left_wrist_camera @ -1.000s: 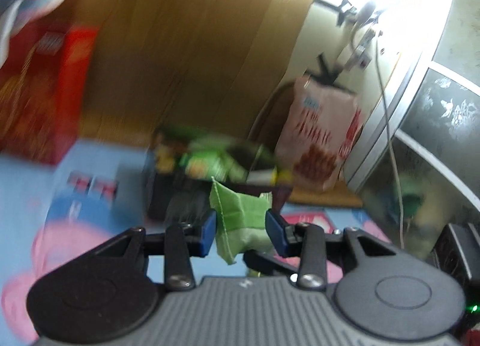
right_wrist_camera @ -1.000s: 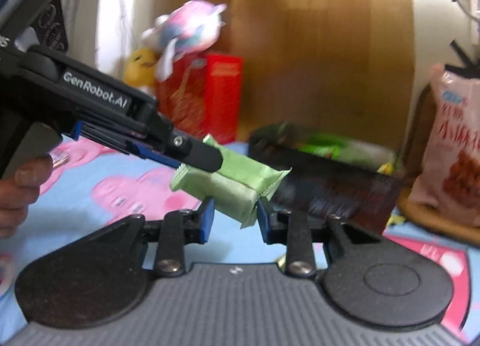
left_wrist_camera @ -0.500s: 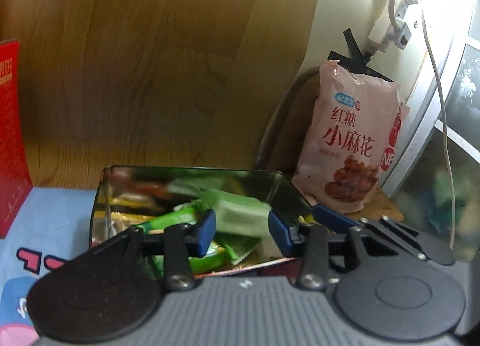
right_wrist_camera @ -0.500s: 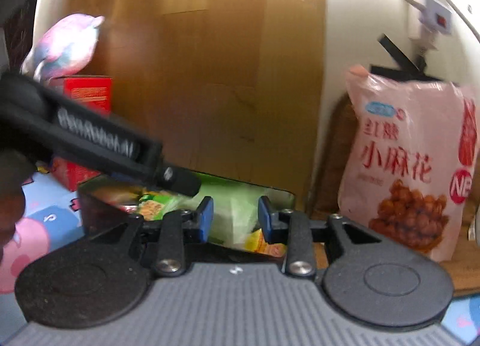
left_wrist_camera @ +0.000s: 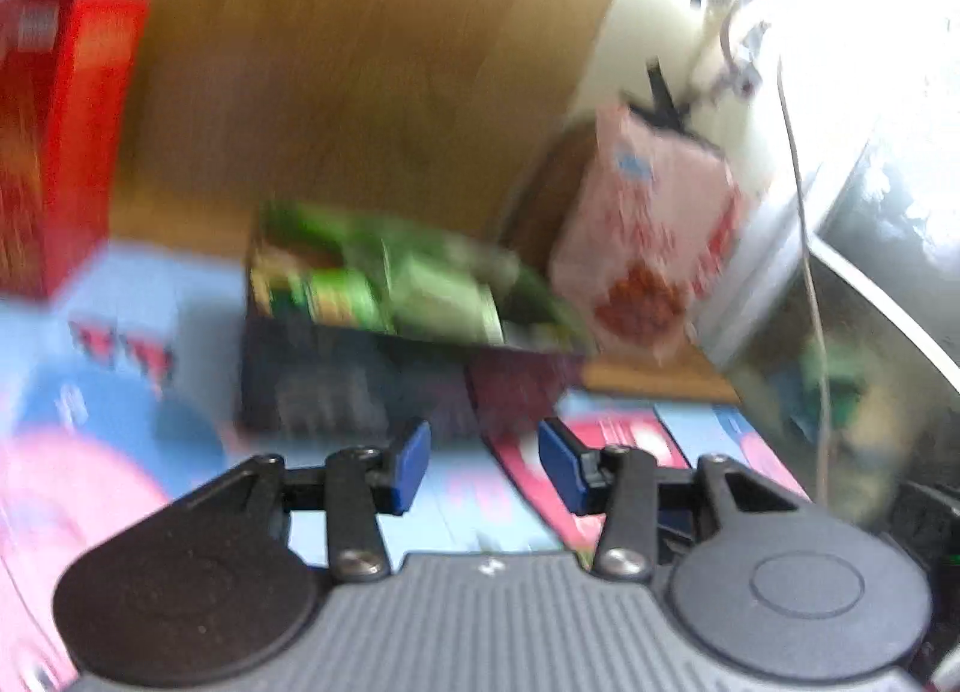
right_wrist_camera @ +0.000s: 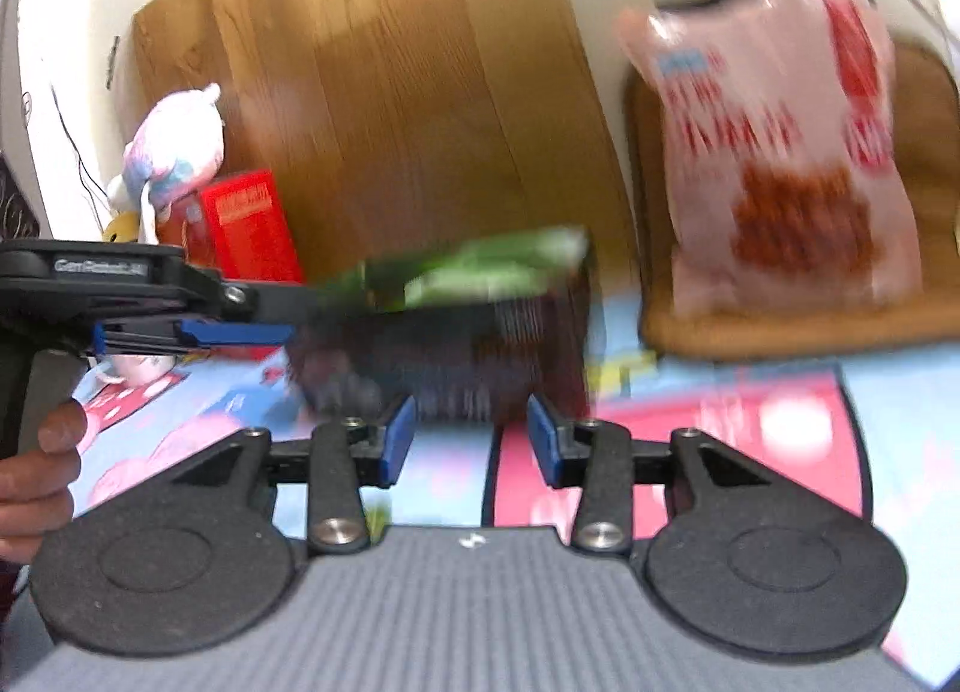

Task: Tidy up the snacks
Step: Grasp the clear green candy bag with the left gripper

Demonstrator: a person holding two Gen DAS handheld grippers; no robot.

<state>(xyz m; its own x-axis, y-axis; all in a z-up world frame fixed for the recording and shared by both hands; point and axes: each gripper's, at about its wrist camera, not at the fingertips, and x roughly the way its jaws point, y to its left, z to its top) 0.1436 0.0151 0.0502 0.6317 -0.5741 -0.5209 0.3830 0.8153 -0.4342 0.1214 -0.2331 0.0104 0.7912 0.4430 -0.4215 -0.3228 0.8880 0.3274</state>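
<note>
A dark box (left_wrist_camera: 336, 386) filled with green snack packets (left_wrist_camera: 420, 284) stands on the blue cartoon mat, ahead of both grippers. It shows in the right wrist view too (right_wrist_camera: 456, 356), with the green packets (right_wrist_camera: 480, 272) on top. My left gripper (left_wrist_camera: 483, 467) is open and empty, pulled back from the box. My right gripper (right_wrist_camera: 471, 440) is open and empty, just in front of the box. The left gripper (right_wrist_camera: 198, 326) shows from the side in the right wrist view. Both views are blurred.
A pink snack bag (left_wrist_camera: 648, 248) leans on the wall at the right, on a wooden board (right_wrist_camera: 780, 326). A red box (left_wrist_camera: 54, 140) stands at the left with a plush toy (right_wrist_camera: 174, 146) on it. A wooden panel (right_wrist_camera: 390, 92) backs the scene.
Both grippers have let go of their green packets into the box, opened, and pulled back and down away from it.
</note>
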